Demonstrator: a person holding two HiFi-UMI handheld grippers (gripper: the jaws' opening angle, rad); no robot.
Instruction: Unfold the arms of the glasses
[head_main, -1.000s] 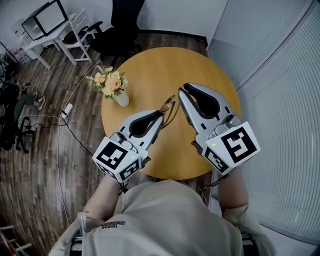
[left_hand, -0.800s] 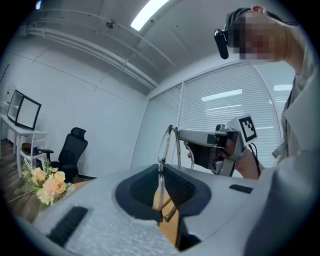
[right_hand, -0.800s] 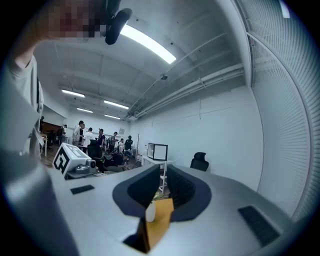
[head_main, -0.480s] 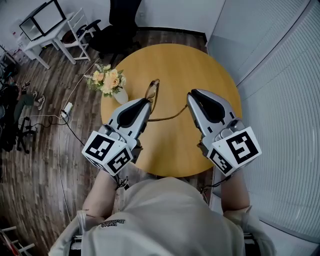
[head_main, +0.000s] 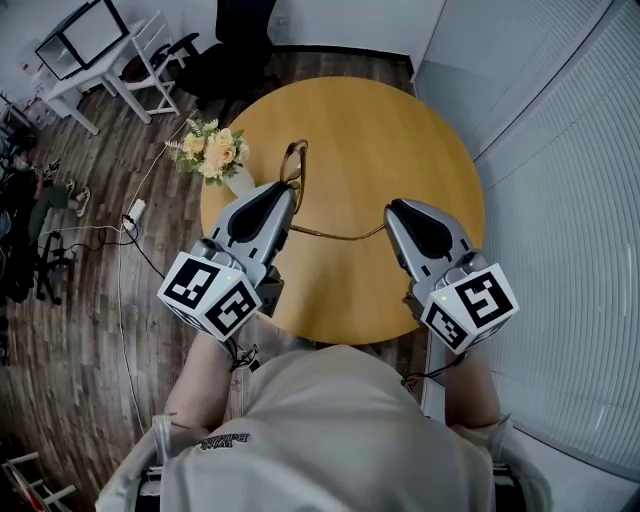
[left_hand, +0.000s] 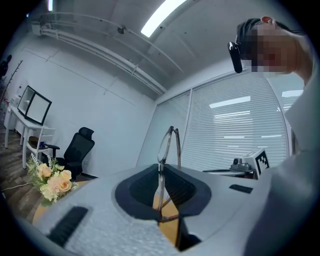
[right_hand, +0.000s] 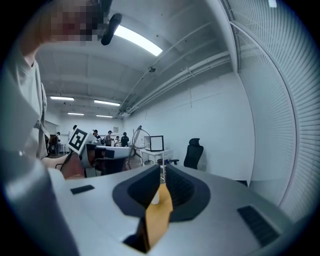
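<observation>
Thin brown wire-rim glasses (head_main: 300, 165) pinched by left gripper (head_main: 283, 192); unfolded arm (head_main: 335, 237) spans rightward to right gripper (head_main: 394, 211), jaws together.

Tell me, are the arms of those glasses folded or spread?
One arm is spread: the head view shows it stretching sideways from the glasses held in the left gripper. The other I cannot tell.

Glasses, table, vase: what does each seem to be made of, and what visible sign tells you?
Glasses: thin brownish wire, probably metal; the rims and arm are very slender.
Table: wood or wood-look laminate; smooth, even honey-coloured top, no grain visible.
Vase: probably glazed ceramic; plain white and opaque, though plastic is possible.
</observation>
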